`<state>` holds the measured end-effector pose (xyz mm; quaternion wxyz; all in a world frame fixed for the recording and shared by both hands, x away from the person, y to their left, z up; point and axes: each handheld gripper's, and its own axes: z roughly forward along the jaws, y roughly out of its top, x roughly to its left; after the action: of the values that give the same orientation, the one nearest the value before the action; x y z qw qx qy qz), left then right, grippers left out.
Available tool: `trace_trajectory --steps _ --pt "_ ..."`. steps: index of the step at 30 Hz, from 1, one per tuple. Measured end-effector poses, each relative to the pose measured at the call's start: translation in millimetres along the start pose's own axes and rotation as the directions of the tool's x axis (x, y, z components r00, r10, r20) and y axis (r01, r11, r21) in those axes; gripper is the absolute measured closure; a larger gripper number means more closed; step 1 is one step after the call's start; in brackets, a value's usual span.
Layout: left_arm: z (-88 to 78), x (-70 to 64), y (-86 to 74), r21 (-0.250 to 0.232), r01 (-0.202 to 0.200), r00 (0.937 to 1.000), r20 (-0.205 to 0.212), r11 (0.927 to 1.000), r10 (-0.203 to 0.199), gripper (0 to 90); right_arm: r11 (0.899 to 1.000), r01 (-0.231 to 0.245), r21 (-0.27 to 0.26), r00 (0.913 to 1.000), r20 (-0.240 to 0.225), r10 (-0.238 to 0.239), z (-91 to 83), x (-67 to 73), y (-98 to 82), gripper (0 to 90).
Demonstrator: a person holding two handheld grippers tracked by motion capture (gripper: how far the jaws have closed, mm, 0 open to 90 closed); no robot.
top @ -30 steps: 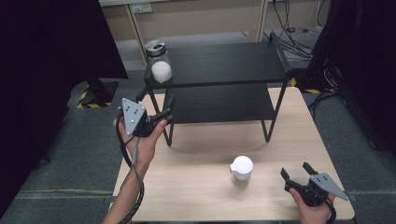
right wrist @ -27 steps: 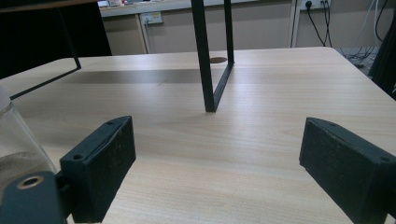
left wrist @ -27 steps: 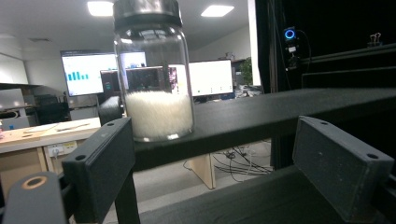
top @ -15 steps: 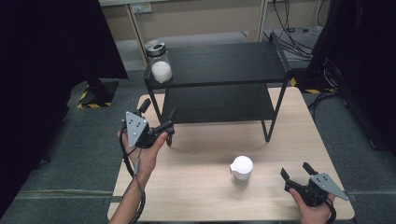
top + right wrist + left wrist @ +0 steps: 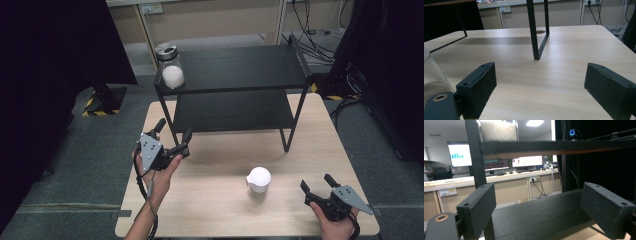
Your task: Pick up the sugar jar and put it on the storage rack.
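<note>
Wooden table (image 5: 210, 200): left gripper (image 5: 173, 142) has sunk, apparently empty, beside rack (image 5: 235, 90).

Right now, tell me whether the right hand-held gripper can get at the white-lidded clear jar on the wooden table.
Probably yes. The right hand-held gripper stands open, close beside the white-lidded clear jar, with bare wooden table between them.
</note>
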<state>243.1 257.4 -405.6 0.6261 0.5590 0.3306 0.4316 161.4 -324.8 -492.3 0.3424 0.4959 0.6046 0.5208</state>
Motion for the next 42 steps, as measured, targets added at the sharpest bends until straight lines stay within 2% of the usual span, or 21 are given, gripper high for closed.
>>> trace_trajectory --steps 15,24,37,42 --pt "-16.1 -3.9 -33.6 0.048 0.021 0.9998 0.005 0.9987 -0.021 12.2 1.0 -0.001 0.001 1.0 0.0 0.001 0.0 0.0 0.2 10.9" --pt "-22.9 -5.5 -51.4 0.09 0.036 0.9993 0.007 0.9953 -0.037 12.1 1.0 0.0 0.0 1.0 0.0 0.0 0.0 0.1 0.1 10.9" --pt "-26.5 -6.4 -73.8 0.156 0.066 0.9978 -0.008 0.9856 -0.065 12.1 1.0 -0.001 -0.001 1.0 0.002 0.001 -0.1 0.2 -0.2 10.9" --pt "-28.9 -5.7 -79.5 0.18 0.092 0.9957 -0.013 0.9793 -0.091 12.2 1.0 -0.001 -0.001 1.0 0.002 0.001 -0.1 0.3 -0.2 10.9"
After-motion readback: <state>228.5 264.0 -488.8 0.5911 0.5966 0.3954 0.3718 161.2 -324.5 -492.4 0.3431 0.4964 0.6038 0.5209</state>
